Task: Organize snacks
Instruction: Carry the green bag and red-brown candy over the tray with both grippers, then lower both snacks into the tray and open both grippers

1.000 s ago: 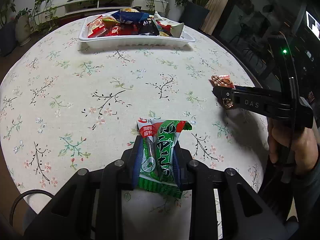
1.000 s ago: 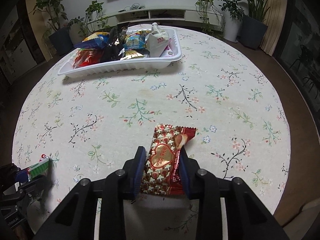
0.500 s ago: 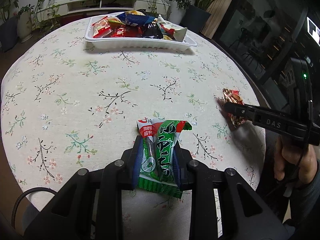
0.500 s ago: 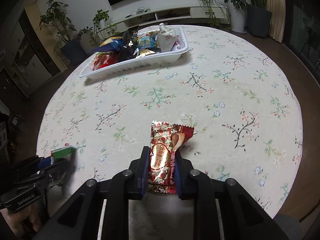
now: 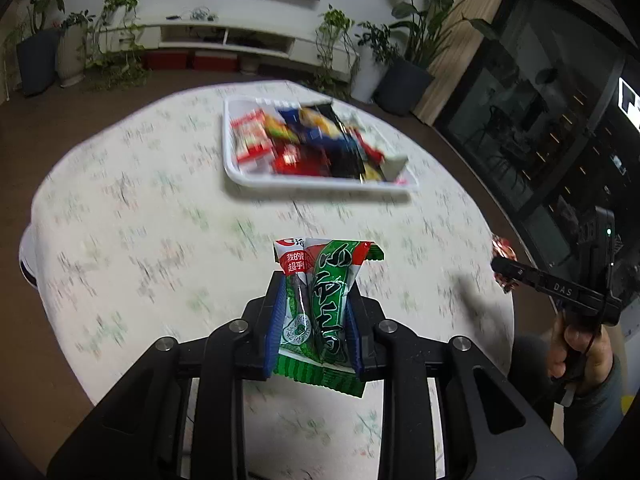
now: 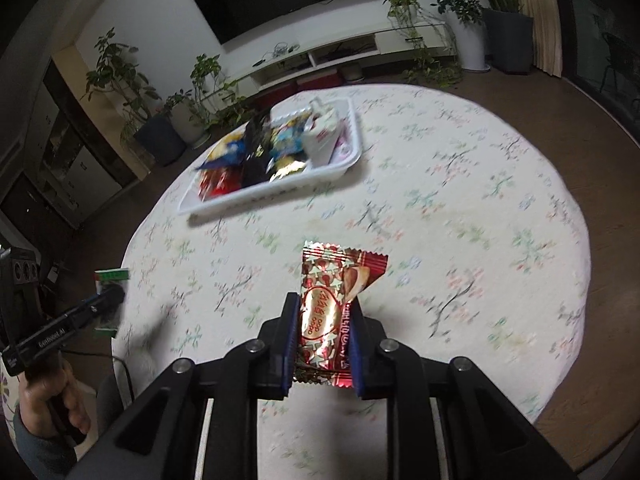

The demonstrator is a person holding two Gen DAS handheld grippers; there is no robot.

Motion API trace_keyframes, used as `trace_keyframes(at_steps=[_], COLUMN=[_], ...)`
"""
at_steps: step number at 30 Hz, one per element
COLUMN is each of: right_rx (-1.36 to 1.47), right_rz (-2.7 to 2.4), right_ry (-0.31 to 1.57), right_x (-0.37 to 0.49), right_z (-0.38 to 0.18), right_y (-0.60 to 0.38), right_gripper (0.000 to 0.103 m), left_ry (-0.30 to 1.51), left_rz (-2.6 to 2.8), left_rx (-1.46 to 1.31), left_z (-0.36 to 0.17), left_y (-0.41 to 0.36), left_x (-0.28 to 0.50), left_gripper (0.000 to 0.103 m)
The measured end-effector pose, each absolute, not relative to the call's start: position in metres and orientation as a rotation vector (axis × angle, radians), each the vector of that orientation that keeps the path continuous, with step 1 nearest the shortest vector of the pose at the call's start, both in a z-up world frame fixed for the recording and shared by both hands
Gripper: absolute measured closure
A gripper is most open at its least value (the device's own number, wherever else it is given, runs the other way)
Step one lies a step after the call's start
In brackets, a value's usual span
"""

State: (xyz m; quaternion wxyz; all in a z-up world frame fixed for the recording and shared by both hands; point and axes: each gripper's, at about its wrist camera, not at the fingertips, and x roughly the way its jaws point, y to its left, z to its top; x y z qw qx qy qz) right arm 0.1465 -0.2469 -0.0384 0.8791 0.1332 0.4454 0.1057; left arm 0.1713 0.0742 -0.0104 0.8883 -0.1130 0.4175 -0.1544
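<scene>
My left gripper (image 5: 314, 288) is shut on a green and red snack packet (image 5: 322, 300) and holds it well above the round table. My right gripper (image 6: 322, 312) is shut on a red and gold candy packet (image 6: 332, 312), also raised over the table. A white tray (image 5: 244, 178) full of mixed snack packets sits at the far side of the table; it also shows in the right wrist view (image 6: 344, 166). The right gripper shows in the left wrist view (image 5: 498, 266) at the right, and the left gripper shows in the right wrist view (image 6: 114, 294) at the left.
The round table has a floral cloth (image 6: 460, 208). Potted plants (image 5: 404, 80) and a low white TV bench (image 5: 224, 36) stand beyond it on the brown floor. A dark glass cabinet (image 5: 560, 120) is at the right.
Both grippers have lifted higher and drawn back with their packets; the table and tray now look smaller and lower in both views. The grips are unchanged.
</scene>
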Motion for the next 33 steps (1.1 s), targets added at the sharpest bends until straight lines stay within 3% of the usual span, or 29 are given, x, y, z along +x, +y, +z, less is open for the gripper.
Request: trace_keyframes(at_steps=[7, 14, 21, 33], right_rx=[0.253, 0.162, 0.084, -0.029], right_rz=[0.209, 0.309, 0.316, 0.306], right_ry=[0.858, 0.812, 0.894, 0.966], right_x=[0.198, 0.275, 0.356, 0.402], right_z=[0.005, 0.042, 0.013, -0.040], right_y=[-0.268, -0.231, -0.192, -0.154], right_gripper=[0.080, 0.080, 0.080, 0.080], left_ry=[0.809, 0.840, 0.902, 0.955], left_rz=[-0.301, -0.301, -0.275, -0.279], left_rx=[-0.208, -0.186, -0.163, -0.146], left_z=[0.035, 0.043, 0.007, -0.045], left_y=[0.090, 0.077, 0.064, 0.048], left_x=[0.246, 0.340, 0.407, 0.436], left_gripper=[0.079, 0.079, 0.078, 0.078])
